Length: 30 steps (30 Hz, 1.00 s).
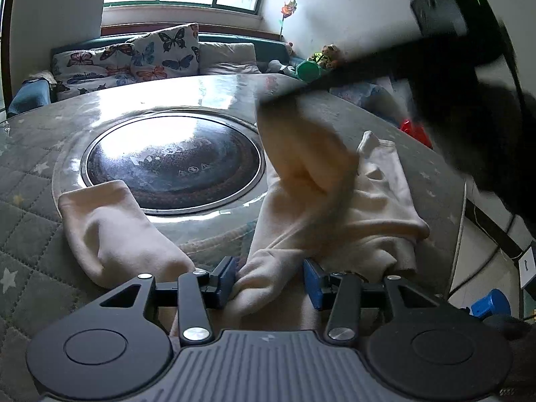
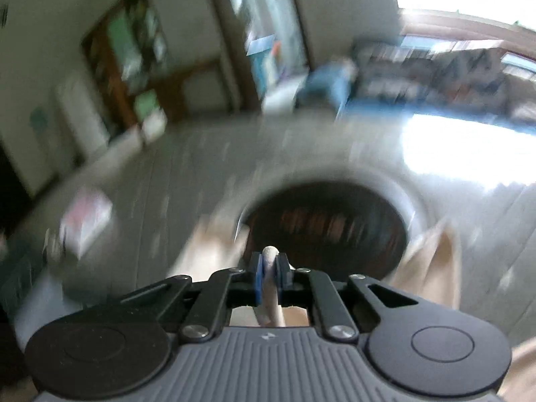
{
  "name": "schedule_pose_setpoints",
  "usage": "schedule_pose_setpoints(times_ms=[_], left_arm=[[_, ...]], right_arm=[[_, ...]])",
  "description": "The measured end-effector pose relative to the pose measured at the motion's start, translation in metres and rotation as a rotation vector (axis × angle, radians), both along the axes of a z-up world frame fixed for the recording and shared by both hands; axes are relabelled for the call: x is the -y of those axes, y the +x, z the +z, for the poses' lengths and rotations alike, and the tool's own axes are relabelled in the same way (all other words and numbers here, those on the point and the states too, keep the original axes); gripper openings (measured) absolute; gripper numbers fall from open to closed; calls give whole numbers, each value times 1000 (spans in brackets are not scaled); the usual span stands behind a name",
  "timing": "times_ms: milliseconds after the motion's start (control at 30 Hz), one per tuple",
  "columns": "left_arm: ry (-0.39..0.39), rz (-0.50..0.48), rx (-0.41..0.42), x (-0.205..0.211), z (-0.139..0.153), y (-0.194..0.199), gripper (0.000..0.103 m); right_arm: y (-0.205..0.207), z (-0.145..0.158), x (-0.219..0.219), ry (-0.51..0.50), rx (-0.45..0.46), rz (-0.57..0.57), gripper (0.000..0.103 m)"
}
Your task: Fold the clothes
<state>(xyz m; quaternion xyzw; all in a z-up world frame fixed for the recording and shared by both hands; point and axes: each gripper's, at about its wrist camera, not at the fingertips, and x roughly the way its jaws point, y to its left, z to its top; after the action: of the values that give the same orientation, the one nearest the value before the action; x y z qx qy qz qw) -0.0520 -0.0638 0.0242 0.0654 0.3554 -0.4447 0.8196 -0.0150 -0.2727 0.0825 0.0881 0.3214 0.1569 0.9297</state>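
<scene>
On the table (image 1: 30,174), the right tool (image 2: 270,269) pinches cream cloth (image 1: 335,207).

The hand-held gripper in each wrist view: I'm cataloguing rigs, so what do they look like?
Both look alike. The left hand-held gripper has a grey ribbed body with a small pale logo, two round black discs at its sides, black linkage arms with silver rivets, and blue pads on black fingertips. The right hand-held gripper shows the same build. No cable or sleeve is clearly visible.
</scene>
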Motion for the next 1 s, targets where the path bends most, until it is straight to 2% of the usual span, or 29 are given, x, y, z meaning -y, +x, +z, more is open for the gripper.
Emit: schedule_pose_setpoints(times_ms=[100, 167, 200, 333, 433, 567, 700, 833, 900, 1000], left_arm=[[-18, 21, -4, -3, 4, 6, 49], [-27, 46, 0, -7, 9, 10, 51], [-29, 59, 5, -9, 11, 12, 52], [-40, 120, 12, -21, 20, 24, 54], [-45, 179, 16, -24, 28, 41, 54], [-44, 269, 7, -17, 36, 74, 54], [17, 376, 21, -2, 30, 112, 52], [81, 433, 5, 10, 17, 142, 51], [101, 437, -7, 14, 9, 152, 45], [111, 431, -21, 16, 1, 157, 43]], right_arm=[[21, 20, 9, 107, 85, -54, 8], [29, 21, 11, 116, 90, -53, 17], [33, 20, 12, 114, 88, -49, 25], [46, 16, 15, 109, 80, -33, 25], [48, 0, 36, 51, 32, -93, 25], [51, -34, 69, -101, -48, -209, 25], [51, -67, 92, -172, -98, -277, 25], [55, -85, 107, -154, -119, -300, 25], [57, -90, 110, -157, -120, -299, 25], [64, -96, 114, -157, -125, -292, 25]])
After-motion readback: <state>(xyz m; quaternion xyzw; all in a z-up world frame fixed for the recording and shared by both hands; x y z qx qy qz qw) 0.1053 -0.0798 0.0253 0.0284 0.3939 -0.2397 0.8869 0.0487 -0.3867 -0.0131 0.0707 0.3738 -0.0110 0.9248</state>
